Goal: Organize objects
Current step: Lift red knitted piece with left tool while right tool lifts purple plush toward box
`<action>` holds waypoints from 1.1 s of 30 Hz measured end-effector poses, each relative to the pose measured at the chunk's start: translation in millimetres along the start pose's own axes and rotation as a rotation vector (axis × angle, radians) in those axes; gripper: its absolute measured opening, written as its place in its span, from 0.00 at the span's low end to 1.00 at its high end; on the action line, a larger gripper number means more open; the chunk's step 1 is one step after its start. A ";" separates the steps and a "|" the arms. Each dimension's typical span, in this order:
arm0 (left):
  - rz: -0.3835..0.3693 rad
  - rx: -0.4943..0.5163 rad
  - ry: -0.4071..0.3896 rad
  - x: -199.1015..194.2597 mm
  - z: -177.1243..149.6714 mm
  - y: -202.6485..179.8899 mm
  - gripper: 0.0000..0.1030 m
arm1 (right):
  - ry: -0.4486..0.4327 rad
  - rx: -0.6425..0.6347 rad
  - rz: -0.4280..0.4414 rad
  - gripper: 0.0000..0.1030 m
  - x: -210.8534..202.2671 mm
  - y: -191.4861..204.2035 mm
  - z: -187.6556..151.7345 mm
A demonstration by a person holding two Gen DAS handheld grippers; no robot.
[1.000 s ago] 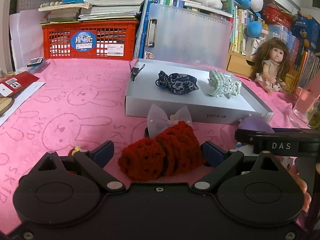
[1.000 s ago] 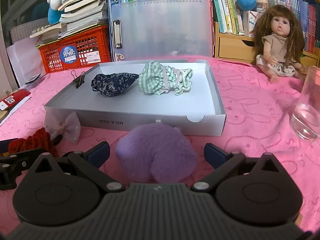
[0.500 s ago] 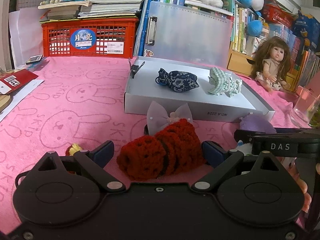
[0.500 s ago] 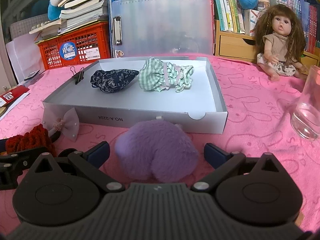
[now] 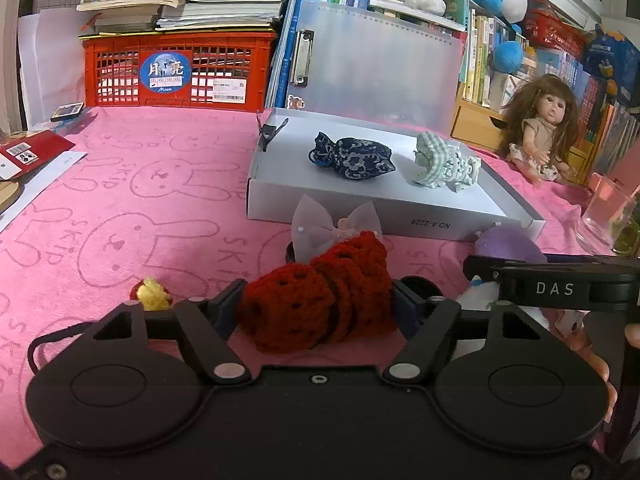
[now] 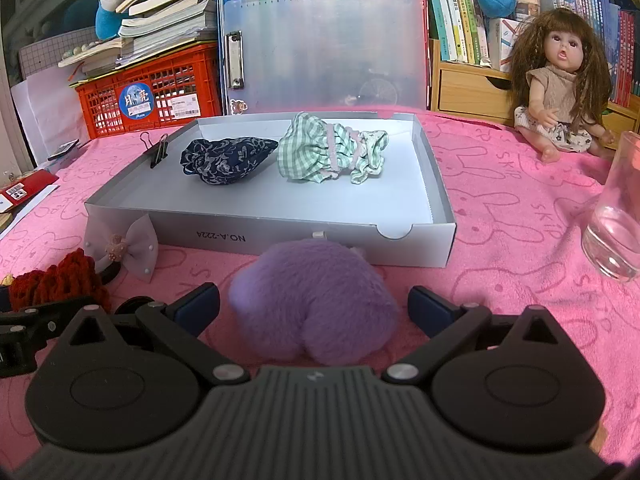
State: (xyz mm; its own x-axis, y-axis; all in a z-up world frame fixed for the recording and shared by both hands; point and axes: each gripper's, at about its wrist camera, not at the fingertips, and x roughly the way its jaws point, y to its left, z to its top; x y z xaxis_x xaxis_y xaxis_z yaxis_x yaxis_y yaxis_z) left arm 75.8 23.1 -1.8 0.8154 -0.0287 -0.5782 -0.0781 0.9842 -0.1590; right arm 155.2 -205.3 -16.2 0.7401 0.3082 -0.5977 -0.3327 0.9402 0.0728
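Observation:
A red crochet scrunchie (image 5: 296, 312) lies on the pink cloth between the fingers of my left gripper (image 5: 316, 304). Its jaws are closing, and both blue pads touch the scrunchie's sides. In the right wrist view a fluffy purple scrunchie (image 6: 316, 308) sits between the fingers of my right gripper (image 6: 314, 306), which stands open with a gap on each side. Beyond both lies a shallow white box (image 6: 280, 236) holding a dark blue patterned scrunchie (image 6: 228, 160) and a green checked one (image 6: 328, 152). A pale bow hair clip (image 5: 332, 226) rests just behind the red scrunchie.
A black binder clip (image 6: 158, 148) grips the box's left wall. A drinking glass (image 6: 616, 216) stands at the right and a doll (image 6: 560, 92) sits behind it. A red crate (image 5: 180, 72) with books stands at the back left. A small red and yellow item (image 5: 152, 292) lies beside my left finger.
My left gripper's jaws have drawn in from wide apart until the pads meet the red scrunchie. The right gripper and the purple scrunchie have stayed where they were.

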 end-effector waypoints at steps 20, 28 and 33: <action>-0.040 0.065 -0.066 -28.4 12.0 -14.7 0.57 | -0.034 0.001 0.043 0.74 -15.7 4.8 -3.2; -0.062 0.058 -0.068 -27.4 30.9 -12.5 0.58 | -0.059 0.019 0.058 0.74 -27.4 2.8 7.6; -0.086 0.059 -0.068 -21.4 46.6 -12.7 0.58 | -0.061 0.040 0.055 0.74 -29.4 -1.0 18.5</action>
State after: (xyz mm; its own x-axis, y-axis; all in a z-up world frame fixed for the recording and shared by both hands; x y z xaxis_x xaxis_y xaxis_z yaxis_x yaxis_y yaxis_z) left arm 86.1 19.4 49.8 0.8549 -0.1039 -0.5083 0.0263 0.9872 -0.1575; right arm 144.6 -212.7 16.1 0.7559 0.3663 -0.5426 -0.3511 0.9264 0.1364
